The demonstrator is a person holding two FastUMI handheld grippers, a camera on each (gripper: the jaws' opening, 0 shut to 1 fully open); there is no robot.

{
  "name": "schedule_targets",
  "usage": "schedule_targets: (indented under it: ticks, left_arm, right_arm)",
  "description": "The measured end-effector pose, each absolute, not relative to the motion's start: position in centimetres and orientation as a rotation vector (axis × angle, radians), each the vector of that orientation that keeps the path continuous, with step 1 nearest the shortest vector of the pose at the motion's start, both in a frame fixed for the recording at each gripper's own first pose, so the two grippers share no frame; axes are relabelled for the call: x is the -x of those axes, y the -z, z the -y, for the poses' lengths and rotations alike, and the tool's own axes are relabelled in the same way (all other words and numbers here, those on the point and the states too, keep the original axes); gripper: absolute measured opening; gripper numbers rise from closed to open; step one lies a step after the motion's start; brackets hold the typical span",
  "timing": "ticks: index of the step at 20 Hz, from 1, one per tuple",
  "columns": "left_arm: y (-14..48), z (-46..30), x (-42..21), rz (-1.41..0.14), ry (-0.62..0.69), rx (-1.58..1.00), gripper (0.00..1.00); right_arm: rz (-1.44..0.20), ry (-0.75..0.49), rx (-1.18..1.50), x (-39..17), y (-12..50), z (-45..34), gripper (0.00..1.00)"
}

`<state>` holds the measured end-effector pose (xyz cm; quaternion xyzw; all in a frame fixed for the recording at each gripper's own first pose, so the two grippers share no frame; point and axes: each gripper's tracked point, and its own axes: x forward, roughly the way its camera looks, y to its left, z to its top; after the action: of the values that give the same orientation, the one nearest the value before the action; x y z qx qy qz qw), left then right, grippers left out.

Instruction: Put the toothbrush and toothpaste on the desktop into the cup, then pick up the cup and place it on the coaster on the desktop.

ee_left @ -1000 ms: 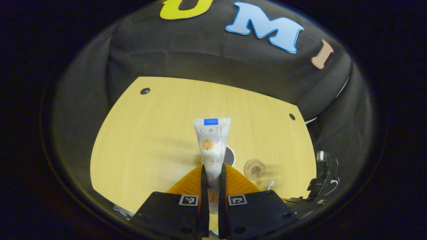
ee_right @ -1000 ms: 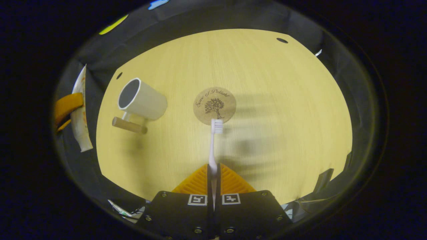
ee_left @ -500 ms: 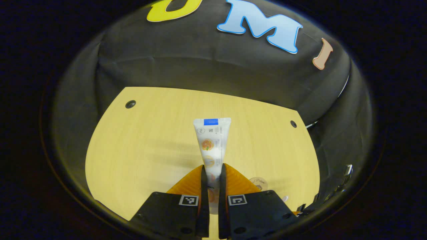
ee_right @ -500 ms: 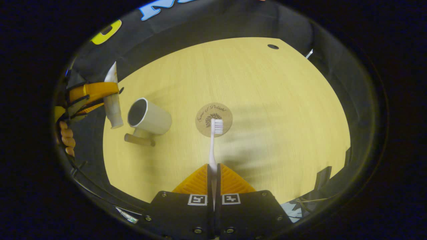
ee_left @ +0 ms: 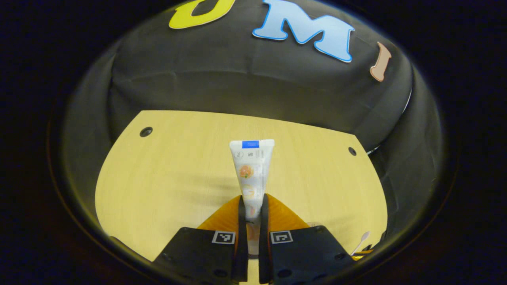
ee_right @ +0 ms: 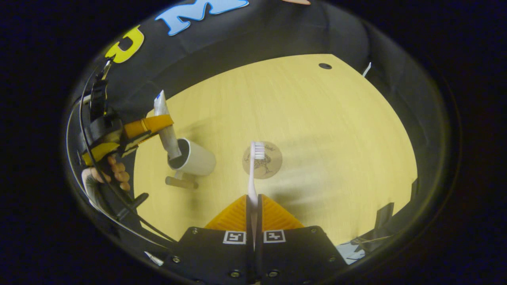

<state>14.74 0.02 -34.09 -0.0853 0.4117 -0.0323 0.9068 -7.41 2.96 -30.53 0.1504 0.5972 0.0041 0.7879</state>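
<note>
1. Two tools are loaded at once: the left gripper [ee_left: 252,206] is clamped on the toothpaste [ee_left: 250,170], both fingers pressing the tube near its lower end, flat crimped end pointing away from the camera.
2. Seen from the right gripper view, that left gripper [ee_right: 147,127] sits at about nine o'clock, held by a hand [ee_right: 113,174], with the tube's lower end at the mouth of the cup [ee_right: 193,158]. I judge it just entering (whether the tip is past the rim I cannot tell).
3. Meanwhile the right gripper [ee_right: 252,198] is closed on the toothbrush [ee_right: 253,170], pinching the handle low, bristles toward twelve o'clock and lined up over the coaster [ee_right: 262,160].
4. On the desk [ee_right: 317,126] the cup stands upright, its handle toward six o'clock, and the coaster lies just beside it at three o'clock, apart from it.
5. To do this step well, I would keep the tube near vertical and centred over the opening, lower until its end is well inside, then open the fingers; letting go early could tip it over the rim.
6. A knock on the rim may shove the light cup, so descend slowly.
7. Holding the toothbrush clear until the tube is dropped seems wise.
</note>
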Motion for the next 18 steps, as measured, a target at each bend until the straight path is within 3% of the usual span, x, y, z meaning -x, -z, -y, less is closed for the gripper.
schedule_targets:
  ticks: [8,13,14,16,18]
  left_arm:
    - [35.5,0.1,-12.4,-0.834,0.071,0.143,0.22]
    - [34.5,0.7,-11.1,-0.809,0.116,0.172,0.30]
    - [34.6,1.0,-10.8,-0.815,0.136,0.186,0.37]
    - [34.2,1.1,-10.3,-0.806,0.145,0.205,0.60]
    - [33.2,0.8,-9.9,-0.778,0.145,0.198,0.53]
  right_arm:
    - [-1.238,-0.023,-0.347,4.5,29.2,-3.0,0.02]
    - [-1.193,-0.037,-0.354,3.1,28.4,-3.3,0.02]
    - [-1.184,-0.043,-0.353,2.8,28.1,-3.6,0.02]
    - [-1.167,-0.056,-0.349,1.9,27.5,-4.0,0.02]
    - [-1.146,-0.073,-0.344,1.0,27.0,-4.8,0.02]
